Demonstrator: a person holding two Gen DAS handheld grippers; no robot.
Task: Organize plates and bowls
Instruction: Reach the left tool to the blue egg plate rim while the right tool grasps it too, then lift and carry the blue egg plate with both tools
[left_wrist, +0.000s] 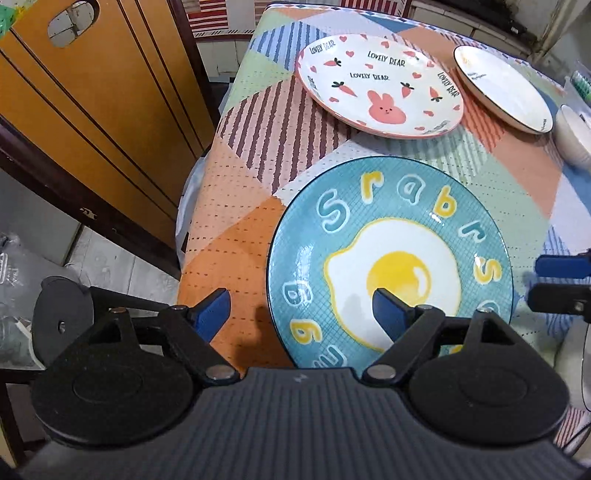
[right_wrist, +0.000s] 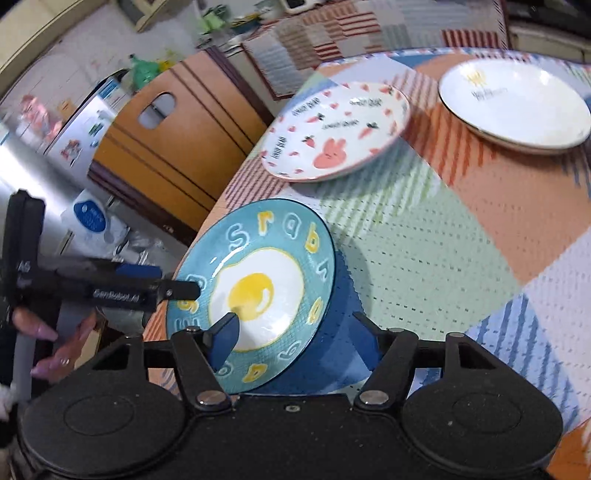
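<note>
A blue plate (left_wrist: 391, 236) (right_wrist: 258, 258) painted with a fried egg lies at the near left of the table. My left gripper (left_wrist: 300, 315) stands open astride its left rim: one finger hangs over the egg, the other over the bare cloth. My right gripper (right_wrist: 295, 332) is open astride the opposite rim, its left finger above the plate's inside and its right finger beside the dark blue outer wall. Neither gripper's pads visibly press on the plate. Farther back lie a pink bunny plate (left_wrist: 380, 85) (right_wrist: 332, 129) and a white plate (left_wrist: 506, 88) (right_wrist: 517, 107).
The patchwork tablecloth (left_wrist: 236, 206) drops off at the left, close to the blue plate. A wooden chair (left_wrist: 92, 92) (right_wrist: 166, 140) stands beside that edge. A white bowl (left_wrist: 576, 136) shows at the right. A person's hand (right_wrist: 44, 332) holds the left gripper (right_wrist: 173, 282).
</note>
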